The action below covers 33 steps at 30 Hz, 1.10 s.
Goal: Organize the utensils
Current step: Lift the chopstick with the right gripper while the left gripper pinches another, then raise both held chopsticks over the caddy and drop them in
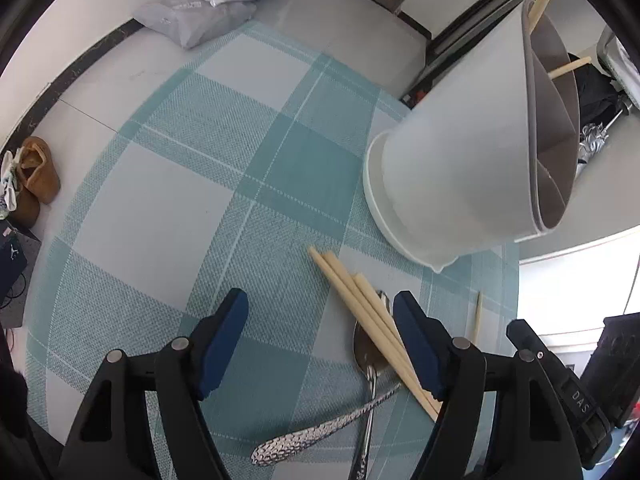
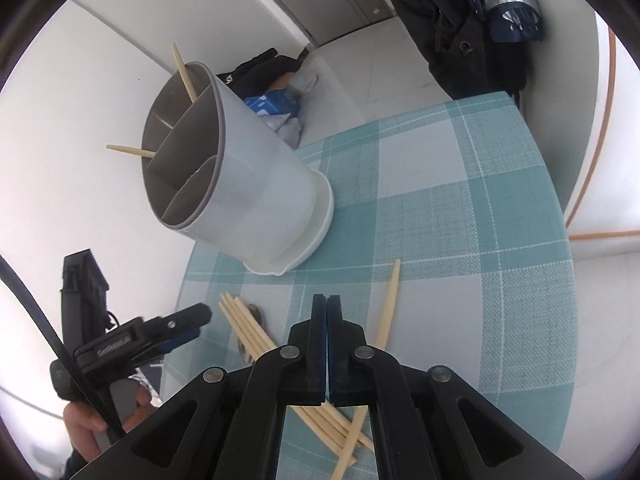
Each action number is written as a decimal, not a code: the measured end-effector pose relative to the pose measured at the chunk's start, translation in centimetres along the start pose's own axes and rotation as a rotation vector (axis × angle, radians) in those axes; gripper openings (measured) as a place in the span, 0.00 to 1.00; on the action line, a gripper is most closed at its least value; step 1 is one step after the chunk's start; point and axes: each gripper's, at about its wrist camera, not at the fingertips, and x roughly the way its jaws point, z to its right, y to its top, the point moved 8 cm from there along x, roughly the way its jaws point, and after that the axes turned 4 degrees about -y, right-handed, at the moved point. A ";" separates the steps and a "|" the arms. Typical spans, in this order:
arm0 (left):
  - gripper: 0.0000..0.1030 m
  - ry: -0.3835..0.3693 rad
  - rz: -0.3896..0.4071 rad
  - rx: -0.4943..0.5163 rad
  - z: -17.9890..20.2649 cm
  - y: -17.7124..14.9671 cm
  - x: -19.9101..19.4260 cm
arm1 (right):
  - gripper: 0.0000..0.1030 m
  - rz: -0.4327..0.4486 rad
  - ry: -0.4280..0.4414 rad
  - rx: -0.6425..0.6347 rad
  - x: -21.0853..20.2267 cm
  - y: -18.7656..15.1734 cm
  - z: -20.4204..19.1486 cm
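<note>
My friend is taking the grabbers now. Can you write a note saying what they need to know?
Left gripper: open, nothing between its pads, hanging over the checked cloth beside the loose utensils.
Right gripper: shut, empty, above the chopsticks.
White utensil holder: standing on the cloth, with two chopsticks already in its compartments.
Left to put away: a bundle of chopsticks, one stray chopstick, and two metal spoons lying crossed under the bundle.
</note>
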 end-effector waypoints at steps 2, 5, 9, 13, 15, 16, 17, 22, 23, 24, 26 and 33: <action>0.53 -0.012 -0.022 -0.001 0.4 -0.2 0.2 | 0.03 0.009 -0.020 -0.010 -0.1 0.4 0.3; 0.36 -0.001 -0.048 -0.007 0.8 -0.3 0.9 | 0.03 0.003 -0.046 0.009 0.2 0.8 1.1; 0.12 0.021 -0.069 -0.013 0.9 -0.4 1.5 | 0.06 -0.020 -0.109 0.010 0.9 1.1 2.2; 0.05 0.000 -0.048 -0.033 1.4 -0.1 1.5 | 0.16 -0.044 -0.147 0.033 1.3 1.1 3.1; 0.01 0.002 -0.046 -0.040 1.3 0.1 1.5 | 0.25 -0.053 -0.161 0.035 1.6 1.1 3.3; 0.01 0.000 -0.047 -0.045 1.3 0.1 1.5 | 0.25 -0.060 -0.179 0.027 1.8 1.1 3.4; 0.01 0.000 -0.046 -0.048 1.2 0.0 1.4 | 0.26 -0.072 -0.213 0.009 2.1 1.0 3.5; 0.01 -0.002 -0.026 -0.039 1.3 0.1 0.8 | 0.27 -0.080 -0.285 -0.123 3.0 0.4 2.0; 0.01 -0.004 -0.022 -0.035 1.3 0.1 0.7 | 0.27 -0.081 -0.304 -0.151 3.2 0.2 1.7; 0.01 -0.007 -0.018 -0.036 1.3 0.1 0.6 | 0.26 -0.074 -0.328 -0.183 3.2 0.0 1.4; 0.01 -0.009 -0.013 -0.034 1.2 0.1 0.5 | 0.16 -0.075 -0.358 -0.237 3.5 -0.3 0.9; 0.01 -0.028 0.040 -0.012 1.4 0.8 -1.2 | 0.04 -0.041 -0.302 -0.188 3.2 0.1 0.8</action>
